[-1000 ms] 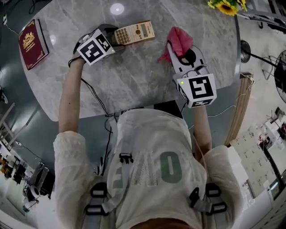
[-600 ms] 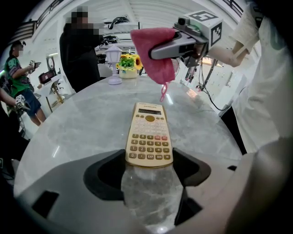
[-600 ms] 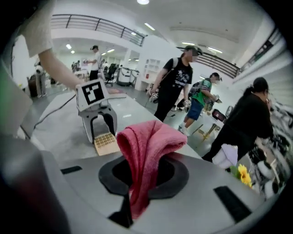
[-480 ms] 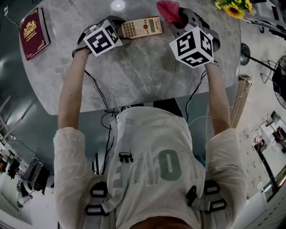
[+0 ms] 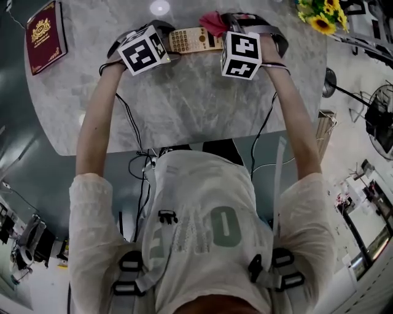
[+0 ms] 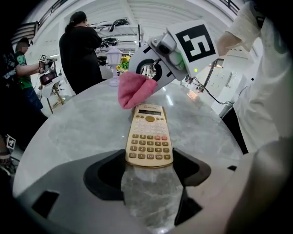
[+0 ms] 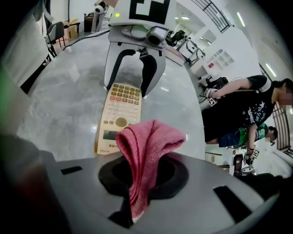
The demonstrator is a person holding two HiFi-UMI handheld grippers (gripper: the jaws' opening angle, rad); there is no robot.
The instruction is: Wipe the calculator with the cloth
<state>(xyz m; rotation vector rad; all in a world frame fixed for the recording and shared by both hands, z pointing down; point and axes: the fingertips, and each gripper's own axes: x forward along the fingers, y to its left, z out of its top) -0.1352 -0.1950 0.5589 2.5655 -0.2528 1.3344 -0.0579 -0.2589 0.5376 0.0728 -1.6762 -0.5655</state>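
Observation:
A beige calculator (image 5: 195,39) lies flat on the marble table (image 5: 184,104). My left gripper (image 5: 171,43) is shut on its keypad end, and in the left gripper view the jaws hug both sides of the calculator (image 6: 149,137). My right gripper (image 5: 222,27) is shut on a pink cloth (image 5: 213,22). In the right gripper view the cloth (image 7: 146,151) bunches up out of the jaws just over the display end of the calculator (image 7: 118,114). From the left gripper view the cloth (image 6: 135,89) hangs at the calculator's far end; whether it touches I cannot tell.
A dark red booklet (image 5: 44,35) lies at the table's far left. Yellow flowers (image 5: 319,18) stand at the far right. People (image 6: 82,50) stand beyond the table. Cables trail off the near edge of the table.
My right gripper has rolled and come down leftward with the cloth, from the table's right side to the calculator's display end. The left gripper and calculator have stayed put.

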